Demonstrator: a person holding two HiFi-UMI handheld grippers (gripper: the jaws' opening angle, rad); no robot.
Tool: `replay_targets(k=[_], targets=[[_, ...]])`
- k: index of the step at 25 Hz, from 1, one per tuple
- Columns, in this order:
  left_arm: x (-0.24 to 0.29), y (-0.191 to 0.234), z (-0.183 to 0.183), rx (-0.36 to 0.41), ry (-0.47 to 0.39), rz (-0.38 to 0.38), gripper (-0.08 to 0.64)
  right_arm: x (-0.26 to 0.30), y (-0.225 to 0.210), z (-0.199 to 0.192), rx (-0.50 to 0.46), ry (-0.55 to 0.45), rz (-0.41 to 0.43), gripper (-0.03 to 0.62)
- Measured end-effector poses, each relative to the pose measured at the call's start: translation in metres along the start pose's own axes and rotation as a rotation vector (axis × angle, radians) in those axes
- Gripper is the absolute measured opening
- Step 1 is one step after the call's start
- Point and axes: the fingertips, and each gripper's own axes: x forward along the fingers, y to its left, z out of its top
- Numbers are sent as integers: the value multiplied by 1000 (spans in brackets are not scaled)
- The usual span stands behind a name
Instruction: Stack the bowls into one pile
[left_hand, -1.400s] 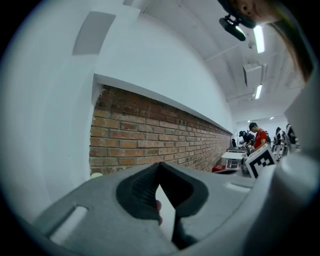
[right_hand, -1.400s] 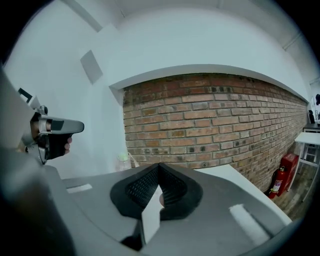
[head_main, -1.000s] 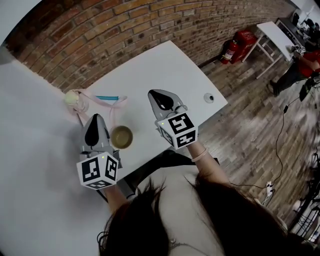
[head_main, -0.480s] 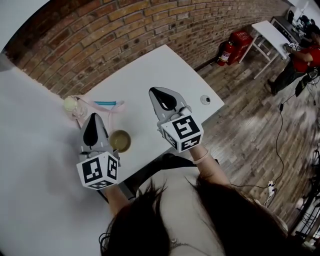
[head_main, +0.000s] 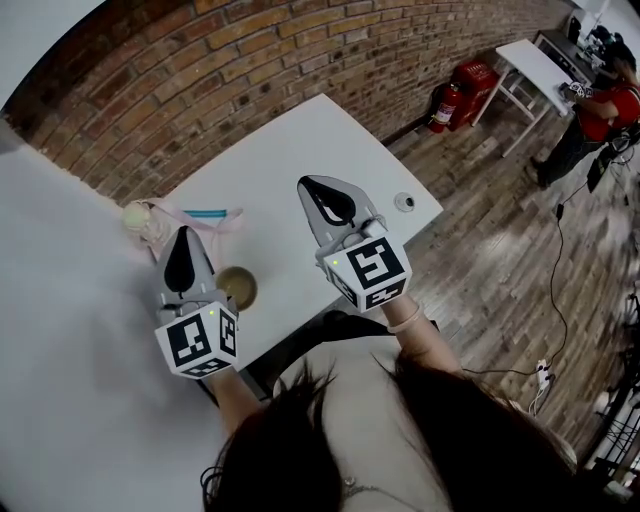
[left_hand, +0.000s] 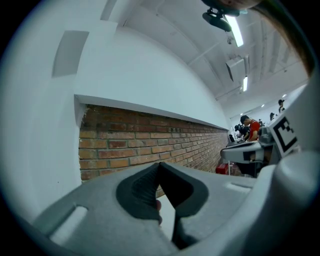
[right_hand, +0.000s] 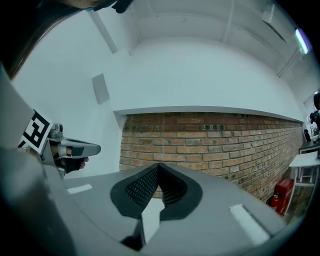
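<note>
olive bowl (head_main: 237, 287) upright, mouth up, beside left gripper (head_main: 183, 240).

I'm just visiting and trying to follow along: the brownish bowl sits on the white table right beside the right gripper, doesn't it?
Not quite. The brownish bowl does sit on the white table, but it is beside the left gripper, as the head view shows.

table (head_main: 300, 160) middle open; pink clutter (head_main: 163, 222) and olive bowl (head_main: 238, 287) stand left.
</note>
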Motion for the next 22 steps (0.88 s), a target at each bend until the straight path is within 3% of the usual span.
replay_targets(k=[22], targets=[[-3, -1, -4, -28, 9, -19, 1, -6, 5, -1, -10, 23, -4, -3]])
